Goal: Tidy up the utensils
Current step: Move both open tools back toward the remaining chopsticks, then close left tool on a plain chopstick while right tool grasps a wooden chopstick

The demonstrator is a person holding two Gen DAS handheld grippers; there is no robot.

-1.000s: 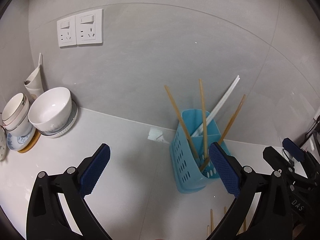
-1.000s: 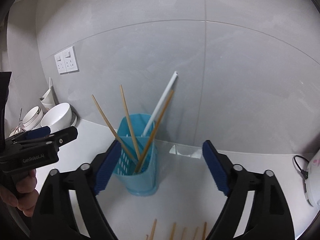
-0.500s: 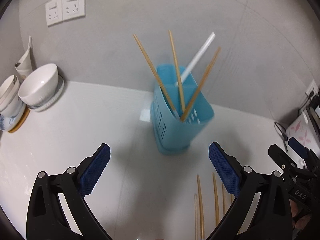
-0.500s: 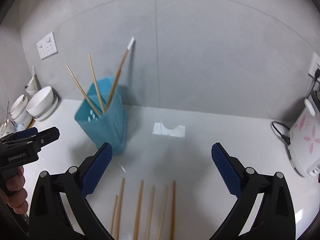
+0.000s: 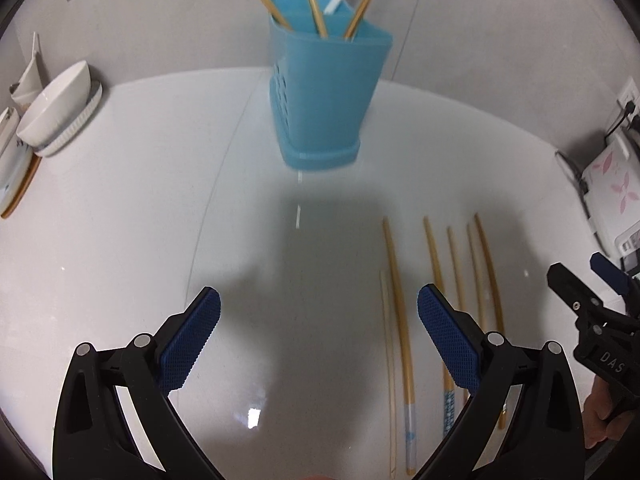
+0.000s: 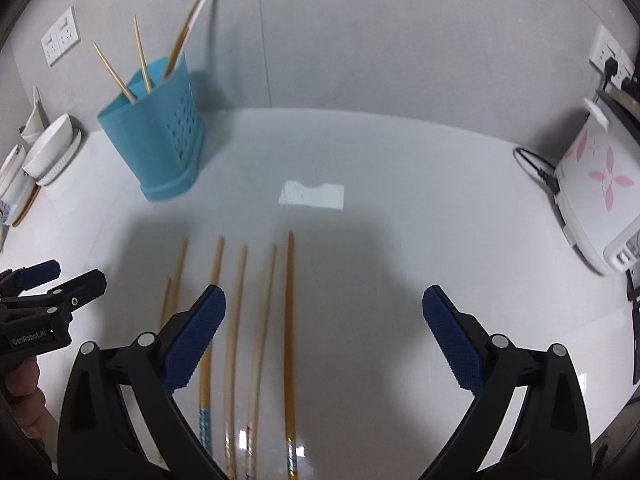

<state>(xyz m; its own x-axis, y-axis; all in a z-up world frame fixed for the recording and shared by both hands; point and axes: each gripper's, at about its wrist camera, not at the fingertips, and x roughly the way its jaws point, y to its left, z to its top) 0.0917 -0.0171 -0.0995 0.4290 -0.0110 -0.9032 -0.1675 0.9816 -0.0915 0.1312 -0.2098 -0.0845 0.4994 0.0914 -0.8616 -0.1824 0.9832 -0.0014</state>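
A blue slotted utensil holder (image 5: 324, 92) (image 6: 160, 136) stands by the back wall with three wooden chopsticks (image 6: 140, 52) and a white stick in it. Several loose chopsticks (image 5: 396, 280) (image 6: 290, 320) lie side by side on the white counter. My left gripper (image 5: 318, 300) hangs open over bare counter, just left of that row. My right gripper (image 6: 324, 296) is wide, its jaws closing slightly. It hovers above the right end of the row and its pads touch nothing. Each view shows the other gripper at its edge.
White bowls and plates (image 5: 56, 108) (image 6: 48, 148) are stacked at the far left. A white flowered appliance (image 6: 592, 184) with a cable stands at the right. Wall sockets (image 6: 60, 36) sit above the dishes. The grey wall rises behind the holder.
Both grippers have tipped downward and sunk toward the counter. The holder has slid up in both views, and the loose chopsticks have come fully into sight.
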